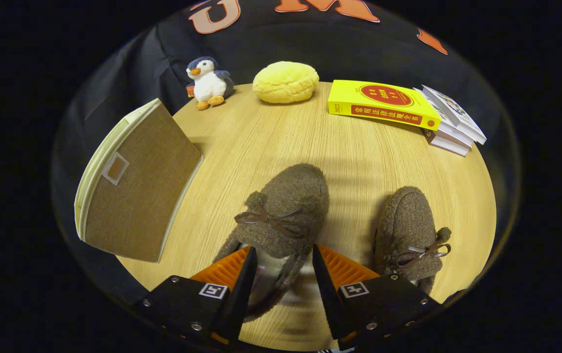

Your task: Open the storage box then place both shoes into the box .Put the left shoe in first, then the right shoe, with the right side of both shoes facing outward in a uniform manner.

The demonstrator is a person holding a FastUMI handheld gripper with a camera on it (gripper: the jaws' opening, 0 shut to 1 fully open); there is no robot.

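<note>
Two fuzzy brown shoes with dark bows lie on the round wooden table (271, 137), toes pointing away from me. One shoe (286, 206) is directly ahead, its pale-lined opening lying between my fingers. My gripper (283, 255) is open, one finger on each side of that shoe's rear part; I cannot tell whether either finger touches it. The second shoe (408, 230) sits apart from it, beyond the right finger. A brown fabric storage box (139, 181) with a cream edge and a small label window stands at the left, its flap shut.
At the far side of the table sit a plush penguin (207, 83), a yellow bun-shaped cushion (286, 82), a yellow book (384, 104) and a small stack of books (452, 125). Bare wood lies between the shoes and these items.
</note>
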